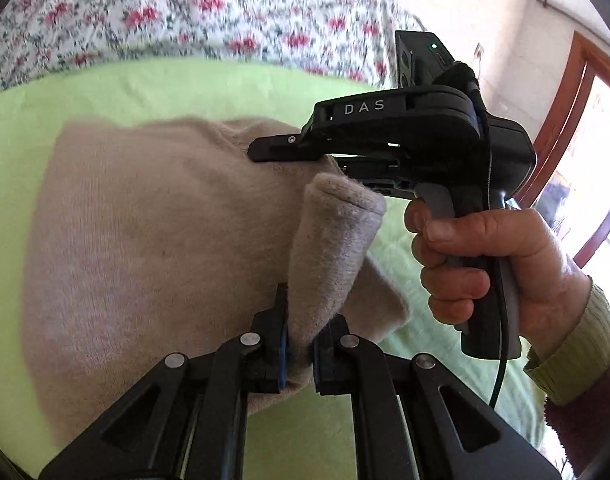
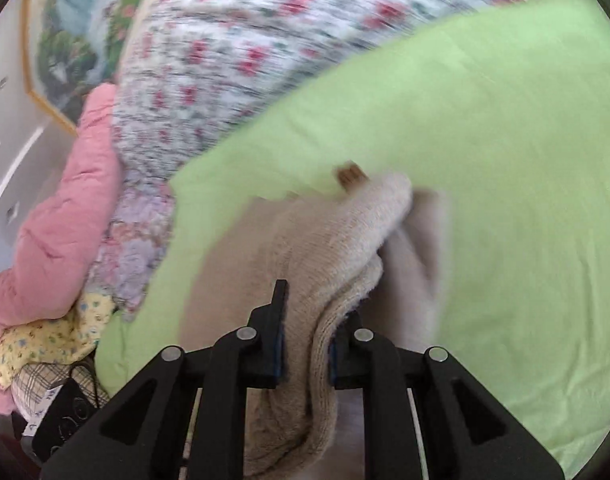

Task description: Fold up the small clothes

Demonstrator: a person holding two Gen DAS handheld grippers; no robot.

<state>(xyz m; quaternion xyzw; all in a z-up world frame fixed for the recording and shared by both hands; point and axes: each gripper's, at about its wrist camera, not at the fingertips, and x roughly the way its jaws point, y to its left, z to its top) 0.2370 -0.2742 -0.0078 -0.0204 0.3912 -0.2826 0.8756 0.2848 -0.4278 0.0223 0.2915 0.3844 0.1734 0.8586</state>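
Beige knit garment (image 1: 145, 240), spread over a lime-green sheet (image 1: 165, 88) with one edge lifted from the surface. Left gripper (image 1: 301, 344): both fingers clenched on a raised fold of the knit, the fabric pinched between the blue pads (image 1: 283, 360) and standing up as a rounded ridge above them. Right gripper (image 2: 305, 344): likewise clamped on a thick bunched edge of the same garment, which drapes down between and below its fingers (the ribbed hem shows at the pinch). In the left wrist view this second gripper (image 1: 289, 152) appears from the side, its black finger lying on the knit beside the raised fold, and the person's right hand (image 1: 501, 264) wraps its handle; a green ribbed cuff (image 1: 573, 352) covers the wrist. A small brown tag (image 2: 351, 174) sits at the far end of the garment in the right wrist view. Beyond the sheet lies a floral bedspread (image 1: 225, 8). A pink quilted item (image 2: 61, 216) is heaped at the left of the right wrist view, motion-blurred.
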